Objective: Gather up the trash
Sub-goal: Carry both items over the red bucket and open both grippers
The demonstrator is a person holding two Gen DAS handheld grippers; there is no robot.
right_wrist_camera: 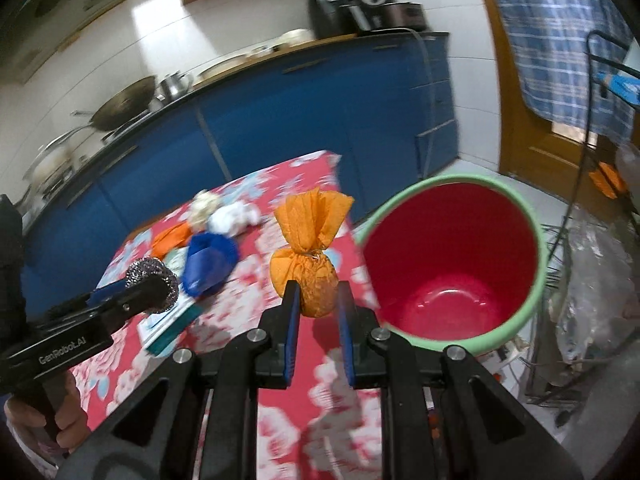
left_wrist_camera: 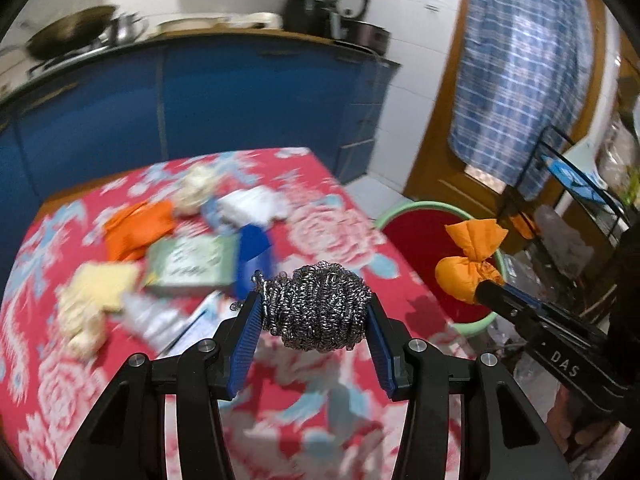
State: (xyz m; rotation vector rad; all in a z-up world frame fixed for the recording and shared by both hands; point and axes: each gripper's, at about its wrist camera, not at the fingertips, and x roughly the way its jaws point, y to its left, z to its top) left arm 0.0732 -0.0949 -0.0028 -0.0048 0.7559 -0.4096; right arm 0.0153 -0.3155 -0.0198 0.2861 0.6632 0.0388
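My left gripper (left_wrist_camera: 314, 306) is shut on a ball of steel wool (left_wrist_camera: 318, 306), held above the red flowered table (left_wrist_camera: 340, 420). It also shows at the left of the right wrist view, where the steel wool (right_wrist_camera: 153, 280) sits at the left gripper (right_wrist_camera: 150, 286) tips. My right gripper (right_wrist_camera: 318, 292) is shut on an orange paper bundle (right_wrist_camera: 310, 264) tied at its neck, held over the table's right edge. In the left wrist view the orange bundle (left_wrist_camera: 468, 264) hangs over the red bucket (left_wrist_camera: 424, 248). The red bucket (right_wrist_camera: 452, 264) with a green rim stands open beside the table.
Loose trash lies on the table: an orange wrapper (left_wrist_camera: 136, 228), a blue bag (right_wrist_camera: 208, 266), white crumpled paper (right_wrist_camera: 234, 216), a green box (left_wrist_camera: 188, 264), a yellow sponge (left_wrist_camera: 104, 284). Blue kitchen cabinets (left_wrist_camera: 200, 92) stand behind. A wire rack (right_wrist_camera: 592, 280) and a plaid cloth (left_wrist_camera: 516, 64) are at the right.
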